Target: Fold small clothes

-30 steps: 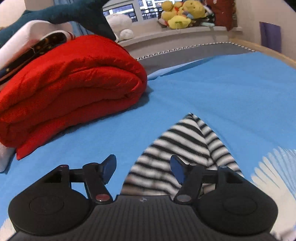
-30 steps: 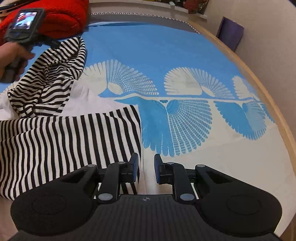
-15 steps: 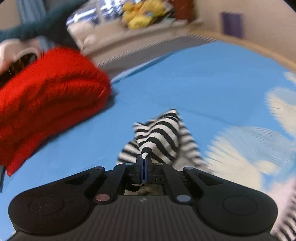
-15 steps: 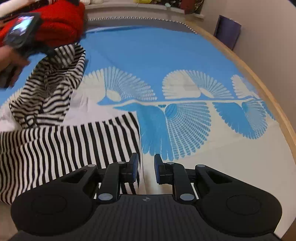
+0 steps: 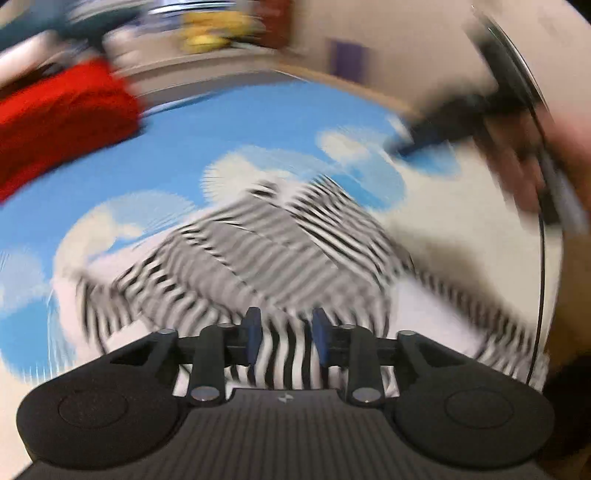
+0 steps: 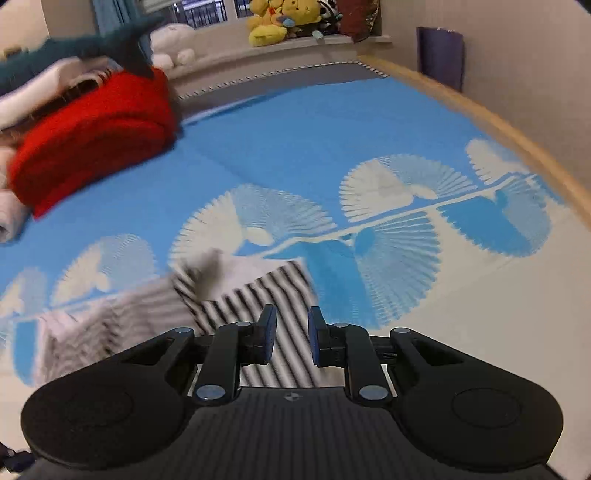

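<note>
**Left jaws reopened over striped garment; right jaws a narrow gap apart**

Left gripper [image 5: 284, 339]: blue pads stand apart, and the jaws have just been opening. Striped cloth shows in the gap between them, but the pads do not press on it. The left wrist view is heavily motion-blurred.

The striped garment [image 5: 280, 254] fills the centre and lower centre of that frame. It lies in a rumpled heap on the bedspread [image 5: 229, 125], with black and white bands running at several angles. Its fold lines cannot be made out through the blur.

The other hand-held unit [image 5: 461, 114] appears as a dark smear at upper right of the same frame, with a hand [image 5: 532, 162] behind it. The folded red blanket [image 5: 62, 122] sits at upper left.

Right gripper [image 6: 291, 339]: pads held a narrow gap apart. Striped fabric [image 6: 255, 299] is visible through and just beyond the gap. Whether the pads touch it I cannot tell; nothing looks pinched.

In the right wrist view, the garment occupies lower centre and lower left, blurred toward the left edge. The blue bedspread with white fan motifs [image 6: 332, 155] spreads across the middle. The red blanket [image 6: 96, 136] lies at upper left with a dark teal plush [image 6: 110, 40] resting on top. Yellow plush toys [image 6: 280, 18] sit on the ledge at top centre. A wooden bed edge [image 6: 491, 122] curves down the right side.
</note>
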